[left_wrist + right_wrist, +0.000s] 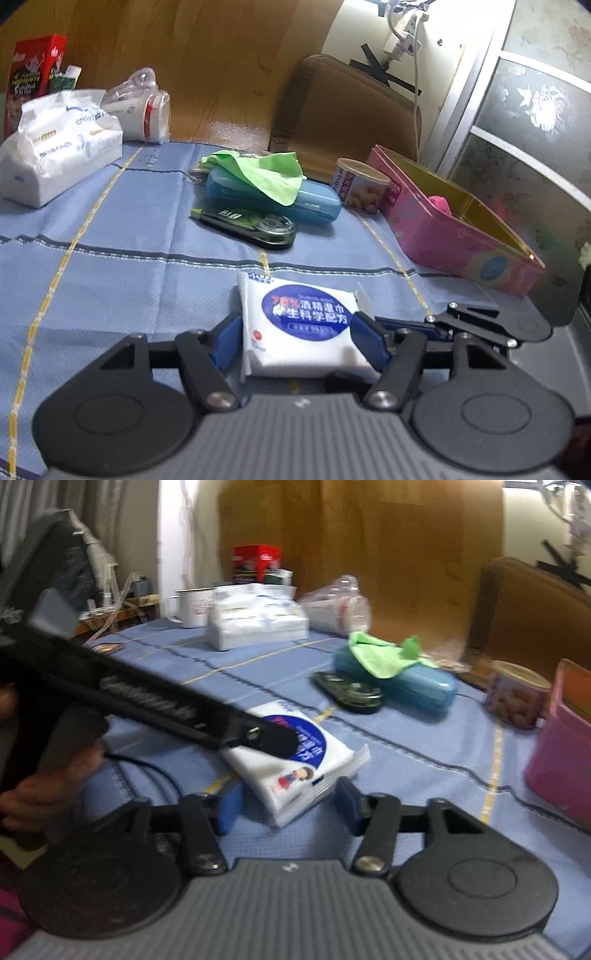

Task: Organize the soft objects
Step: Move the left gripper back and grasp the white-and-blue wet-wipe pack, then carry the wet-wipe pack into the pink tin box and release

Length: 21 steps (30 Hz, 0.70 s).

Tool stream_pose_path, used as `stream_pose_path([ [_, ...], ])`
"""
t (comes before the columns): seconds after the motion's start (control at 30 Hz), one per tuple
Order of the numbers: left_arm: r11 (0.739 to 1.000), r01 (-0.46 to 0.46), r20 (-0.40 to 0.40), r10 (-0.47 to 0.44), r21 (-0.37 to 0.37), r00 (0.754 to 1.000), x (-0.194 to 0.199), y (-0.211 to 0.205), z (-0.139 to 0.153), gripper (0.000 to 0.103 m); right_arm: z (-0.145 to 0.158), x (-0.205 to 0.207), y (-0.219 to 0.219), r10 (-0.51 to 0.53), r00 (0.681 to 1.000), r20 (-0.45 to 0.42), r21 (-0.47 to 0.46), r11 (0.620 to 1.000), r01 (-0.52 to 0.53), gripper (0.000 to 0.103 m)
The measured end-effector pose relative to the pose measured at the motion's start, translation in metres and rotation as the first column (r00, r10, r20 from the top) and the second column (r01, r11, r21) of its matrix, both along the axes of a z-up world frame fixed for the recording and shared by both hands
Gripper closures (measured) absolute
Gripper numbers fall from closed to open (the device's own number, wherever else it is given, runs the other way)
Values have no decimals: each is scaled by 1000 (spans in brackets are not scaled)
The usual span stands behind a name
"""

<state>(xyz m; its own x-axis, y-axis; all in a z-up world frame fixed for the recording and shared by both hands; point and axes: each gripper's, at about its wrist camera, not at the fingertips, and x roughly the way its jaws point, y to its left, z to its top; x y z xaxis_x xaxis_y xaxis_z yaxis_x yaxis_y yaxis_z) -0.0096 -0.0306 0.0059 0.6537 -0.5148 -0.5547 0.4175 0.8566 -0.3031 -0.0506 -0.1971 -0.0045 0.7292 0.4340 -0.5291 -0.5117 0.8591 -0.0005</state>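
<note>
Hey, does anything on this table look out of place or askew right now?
Yes. A green cloth lies crumpled over the blue case, half covering it. The wipes pack lies askew to the tablecloth stripes, between the pads of both grippers. Behind, a cup lies on its side.

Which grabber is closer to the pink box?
Right. The right gripper sits nearer the pink box, which lies off to its right; the left gripper is farther over. Both straddle the wipes pack.
</note>
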Motion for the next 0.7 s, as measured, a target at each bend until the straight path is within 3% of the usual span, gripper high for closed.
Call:
stream_pose_path([
  [0.3, 999, -4, -8, 4, -36, 1000, -1, -2, 4, 39, 1, -4, -4, -6, 1000, 13, -4, 1000, 6, 48],
  [0.7, 998, 28, 96, -22, -54, 995, 4, -18, 42, 39, 20, -12, -17, -66, 989, 134, 35, 997, 62, 48],
])
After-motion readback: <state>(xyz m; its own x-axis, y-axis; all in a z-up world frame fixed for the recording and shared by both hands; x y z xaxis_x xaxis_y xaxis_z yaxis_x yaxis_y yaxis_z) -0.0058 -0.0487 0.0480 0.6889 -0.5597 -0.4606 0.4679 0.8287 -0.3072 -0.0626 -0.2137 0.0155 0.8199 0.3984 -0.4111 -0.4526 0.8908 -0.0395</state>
